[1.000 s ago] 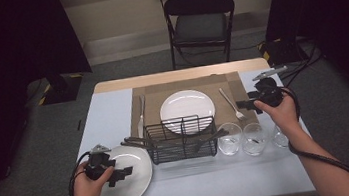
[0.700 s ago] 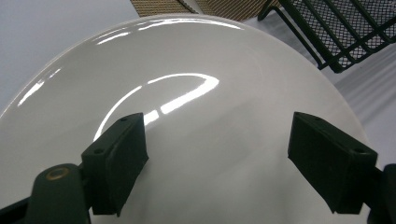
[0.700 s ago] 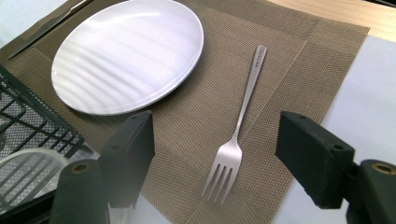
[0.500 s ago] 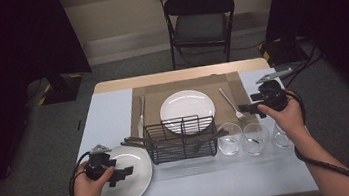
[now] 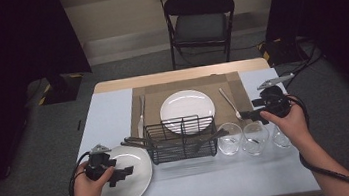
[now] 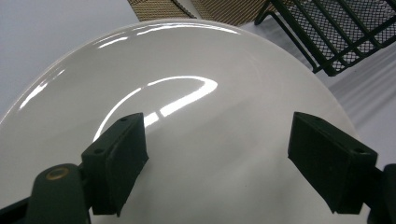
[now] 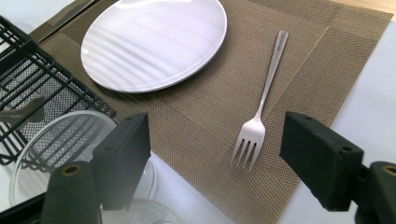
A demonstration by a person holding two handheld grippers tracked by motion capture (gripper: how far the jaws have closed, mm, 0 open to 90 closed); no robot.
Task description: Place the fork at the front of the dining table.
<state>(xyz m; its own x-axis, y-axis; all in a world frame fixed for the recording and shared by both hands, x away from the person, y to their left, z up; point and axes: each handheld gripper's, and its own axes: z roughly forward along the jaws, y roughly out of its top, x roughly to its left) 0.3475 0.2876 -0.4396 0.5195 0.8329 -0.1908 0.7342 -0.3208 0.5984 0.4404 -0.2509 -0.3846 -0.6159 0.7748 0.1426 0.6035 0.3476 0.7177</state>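
Left tongs (image 6: 217,158) hover open over the white plate (image 5: 124,180) at the near-left desk (image 5: 108,111) edge. Right tongs (image 7: 215,158) are open, just short of the fork (image 7: 261,112) on the mat (image 7: 299,60). The plate looks rigid, glossy, slippery and breakable: grip its rim

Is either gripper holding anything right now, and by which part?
Nothing is held. The left gripper hangs open over the white round plate; the right gripper is open above the silver metal fork.
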